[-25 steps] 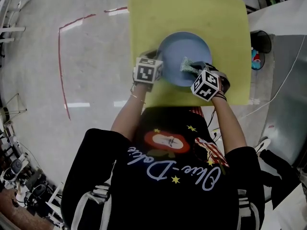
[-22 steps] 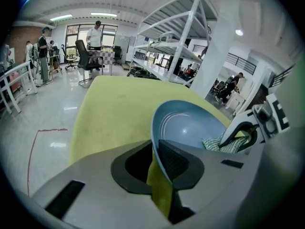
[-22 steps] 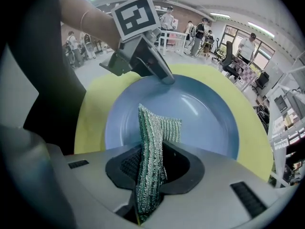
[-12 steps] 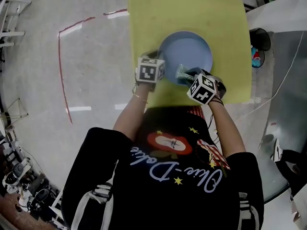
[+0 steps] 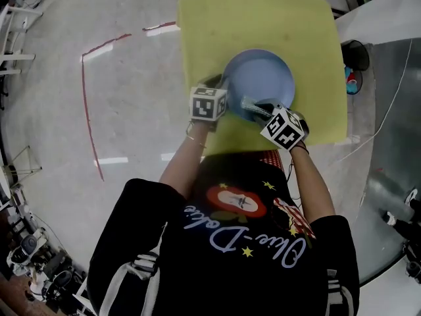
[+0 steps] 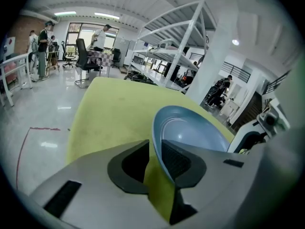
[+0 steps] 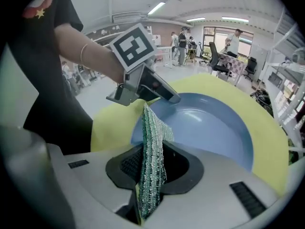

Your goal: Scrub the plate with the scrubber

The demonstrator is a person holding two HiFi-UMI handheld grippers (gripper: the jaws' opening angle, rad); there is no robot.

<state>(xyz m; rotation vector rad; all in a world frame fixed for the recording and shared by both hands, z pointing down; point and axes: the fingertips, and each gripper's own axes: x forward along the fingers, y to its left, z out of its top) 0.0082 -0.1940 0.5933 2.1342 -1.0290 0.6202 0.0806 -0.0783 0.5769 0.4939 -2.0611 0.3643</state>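
While the left gripper (image 6: 153, 151) straddles the blue plate (image 5: 263, 78) at its 8 o'clock rim, fingers just eased apart with the rim loose between them, the right gripper (image 7: 151, 163) clenches the green scrubber (image 7: 153, 123), held on edge, at the 6 o'clock rim. Plate's bowl, mid yellow tabletop (image 5: 263, 18), lies toward 12 o'clock from the scrubber, which appears just clear of it; the right gripper is the nearer.

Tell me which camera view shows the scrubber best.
The right gripper view: the scrubber fills the centre, its green mesh clear, clamped in the right tool. The head view shows it only as a small patch at the near rim of the plate. The left gripper view does not clearly show it.
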